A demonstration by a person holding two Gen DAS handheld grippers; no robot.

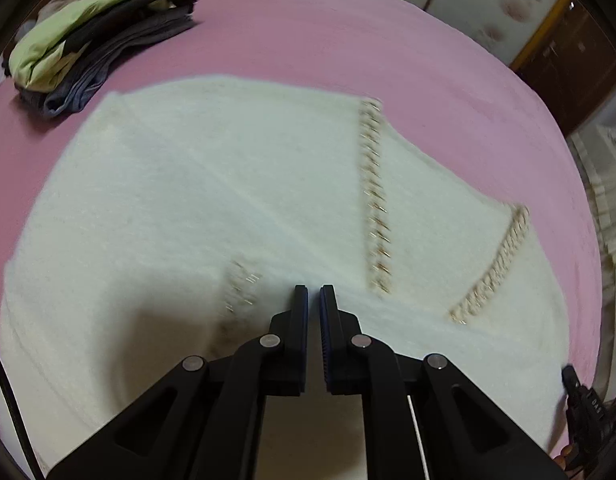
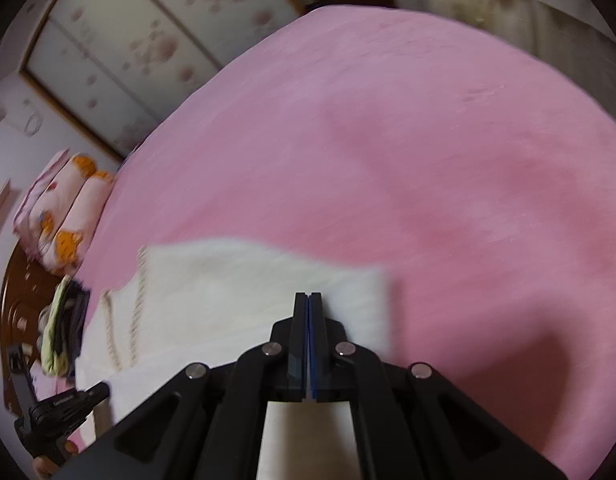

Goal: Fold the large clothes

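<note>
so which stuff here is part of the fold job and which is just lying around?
In the job:
- white garment, spread flat on the bed
- left gripper, nearly shut, empty, over the garment
- right gripper, shut, nothing visibly held

Lying about:
- clothes pile, far corner
- cartoon bedding at the head of the bed
- pink sheet
- wardrobe doors
</note>
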